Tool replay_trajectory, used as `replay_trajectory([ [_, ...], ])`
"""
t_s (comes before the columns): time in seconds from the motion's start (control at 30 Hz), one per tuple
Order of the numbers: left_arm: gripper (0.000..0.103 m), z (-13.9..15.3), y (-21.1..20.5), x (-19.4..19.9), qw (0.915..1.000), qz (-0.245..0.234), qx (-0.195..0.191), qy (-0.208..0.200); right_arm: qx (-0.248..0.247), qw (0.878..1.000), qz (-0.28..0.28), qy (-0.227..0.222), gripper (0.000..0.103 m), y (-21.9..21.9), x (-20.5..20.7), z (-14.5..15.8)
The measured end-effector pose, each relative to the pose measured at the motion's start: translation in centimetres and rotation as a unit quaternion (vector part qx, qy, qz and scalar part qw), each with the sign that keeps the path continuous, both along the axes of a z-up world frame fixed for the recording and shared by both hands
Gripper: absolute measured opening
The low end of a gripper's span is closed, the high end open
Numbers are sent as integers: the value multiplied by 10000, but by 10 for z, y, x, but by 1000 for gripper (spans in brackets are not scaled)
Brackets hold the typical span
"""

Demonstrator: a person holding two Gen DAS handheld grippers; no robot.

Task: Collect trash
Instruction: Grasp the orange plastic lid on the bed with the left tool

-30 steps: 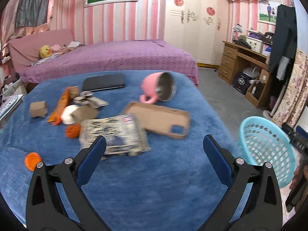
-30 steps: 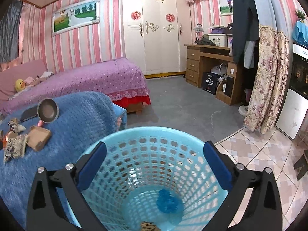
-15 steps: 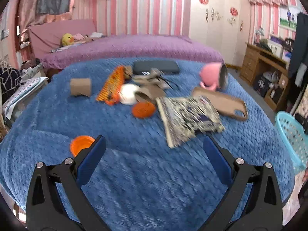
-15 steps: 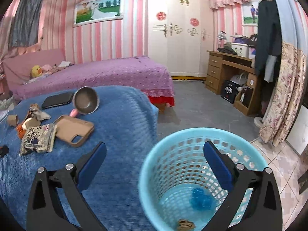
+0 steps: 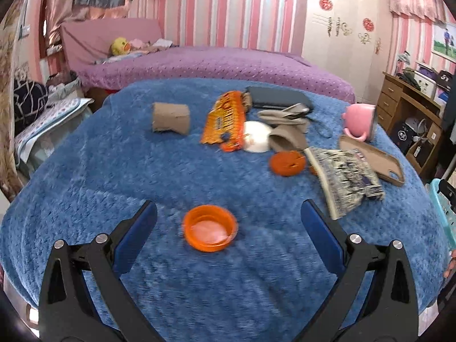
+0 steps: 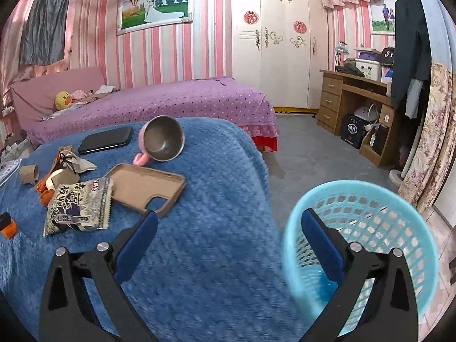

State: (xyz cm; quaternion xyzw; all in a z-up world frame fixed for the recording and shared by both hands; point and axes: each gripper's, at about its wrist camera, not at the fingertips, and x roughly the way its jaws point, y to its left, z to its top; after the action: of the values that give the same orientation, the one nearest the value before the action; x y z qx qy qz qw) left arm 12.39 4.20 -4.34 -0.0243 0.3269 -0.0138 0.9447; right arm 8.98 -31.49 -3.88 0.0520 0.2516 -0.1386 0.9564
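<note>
While both jaws gape empty, orange cap [image 5: 210,228] between left tool [image 5: 228,225] fingers, right tool [image 6: 229,230] beside basket [image 6: 399,199].

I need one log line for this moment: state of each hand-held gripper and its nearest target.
left hand-held gripper: open, empty, orange lid between fingers | right hand-held gripper: open, empty, beside blue basket

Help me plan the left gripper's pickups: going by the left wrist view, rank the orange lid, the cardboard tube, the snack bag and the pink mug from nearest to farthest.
From the left gripper:
1. Orange lid, right between the open fingers.
2. Snack bag, ahead to the right.
3. Cardboard tube, farther back, to the left.
4. Pink mug, far right, on its side.
Tube and mug are nearly level; their order is uncertain.
</note>
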Motion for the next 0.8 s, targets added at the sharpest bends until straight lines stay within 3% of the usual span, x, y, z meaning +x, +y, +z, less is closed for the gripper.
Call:
replay_trajectory([
  [0.27, 96, -24, 11, 12, 9984, -46, 354, 428, 165, 9994, 287, 81, 98, 30, 11, -2],
  [0.57, 65, -29, 9, 21, 9983, -226, 220, 495, -179, 9992, 278, 209, 98, 53, 20, -1],
  [0.67, 50, -28, 6, 18, 9982, -274, 260, 473, -262, 9983, 430, 280, 98, 60, 21, -2],
  [0.7, 41, -27, 5, 17, 9981, -276, 283, 467, -316, 9977, 508, 308, 98, 63, 21, -3],
  [0.8, 39, -24, 5, 16, 9981, -343, 191, 465, -446, 9956, 711, 422, 98, 73, 23, -7],
])
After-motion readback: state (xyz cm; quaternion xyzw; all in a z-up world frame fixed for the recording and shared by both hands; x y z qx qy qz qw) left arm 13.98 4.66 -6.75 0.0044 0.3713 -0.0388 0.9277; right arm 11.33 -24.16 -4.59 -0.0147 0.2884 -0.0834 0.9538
